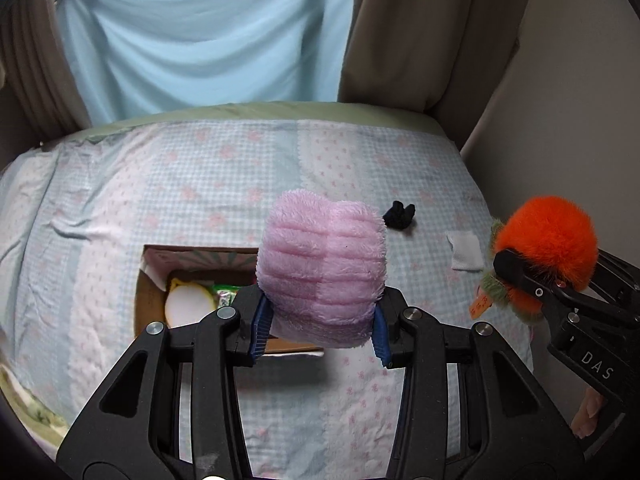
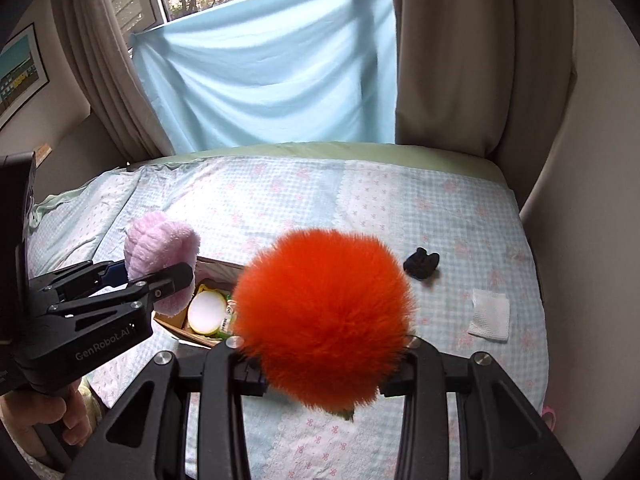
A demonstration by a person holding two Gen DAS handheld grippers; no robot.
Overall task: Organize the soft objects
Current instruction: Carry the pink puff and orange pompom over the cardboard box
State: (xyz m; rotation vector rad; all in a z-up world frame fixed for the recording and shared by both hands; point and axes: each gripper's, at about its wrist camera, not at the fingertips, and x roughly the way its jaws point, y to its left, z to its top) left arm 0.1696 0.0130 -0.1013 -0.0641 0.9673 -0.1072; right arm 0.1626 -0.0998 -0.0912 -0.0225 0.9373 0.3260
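My left gripper (image 1: 320, 332) is shut on a pink fluffy plush (image 1: 322, 264) and holds it above the right end of an open cardboard box (image 1: 150, 292) on the bed. It also shows in the right wrist view (image 2: 160, 276), with the pink plush (image 2: 158, 244) over the box (image 2: 208, 264). My right gripper (image 2: 324, 368) is shut on an orange furry plush (image 2: 324, 312), held above the bed to the right of the box. In the left wrist view the orange plush (image 1: 548, 240) hangs at the right edge.
The box holds a white and yellow round toy (image 1: 188, 304) and a green packet (image 1: 226, 296). A black sock bundle (image 1: 399, 216) and a white folded cloth (image 1: 464, 250) lie on the checked bedspread (image 1: 200, 184). Curtains and a wall stand behind.
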